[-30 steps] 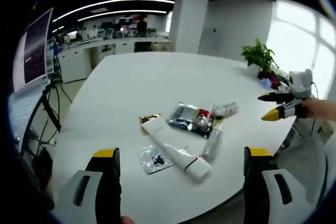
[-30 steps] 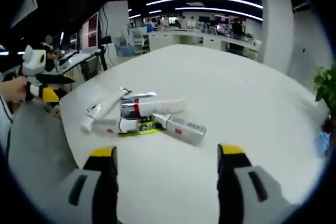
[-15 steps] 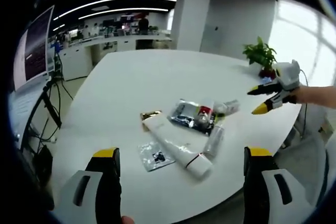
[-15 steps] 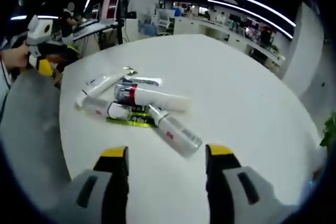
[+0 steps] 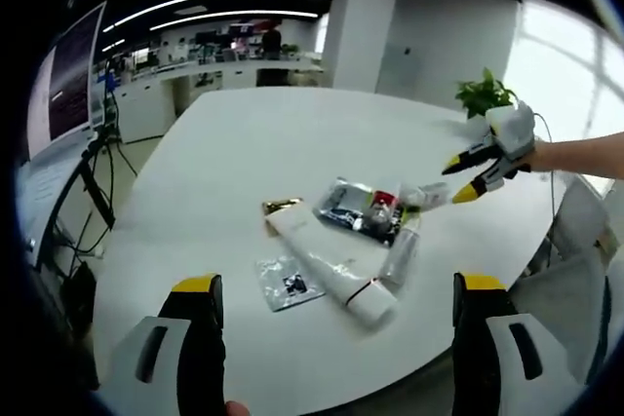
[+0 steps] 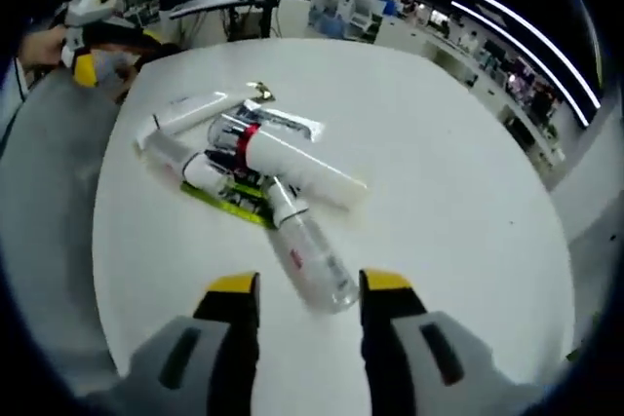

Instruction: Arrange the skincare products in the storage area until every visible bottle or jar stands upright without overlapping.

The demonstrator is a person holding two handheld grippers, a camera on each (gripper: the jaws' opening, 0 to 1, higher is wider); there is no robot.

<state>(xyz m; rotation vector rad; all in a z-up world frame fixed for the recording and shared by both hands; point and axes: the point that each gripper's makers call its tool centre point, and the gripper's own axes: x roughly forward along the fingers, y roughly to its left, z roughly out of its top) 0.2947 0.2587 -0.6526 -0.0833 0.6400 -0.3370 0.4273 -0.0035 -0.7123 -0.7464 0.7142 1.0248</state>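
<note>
White table (image 6: 458, 163), clear bottle (image 6: 310, 258) lying flat, both grippers' jaws apart

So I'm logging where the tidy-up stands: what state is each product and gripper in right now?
Clear bottle: lying flat, base between the right gripper's jaws, not gripped.
White tube: lying flat, cap toward the table edge.
Red-banded bottle: lying flat, overlapping the pile.
Foil sachet: flat, apart from the pile.
Right gripper: open, low over the clear bottle.
Left gripper: open, holding nothing.
</note>
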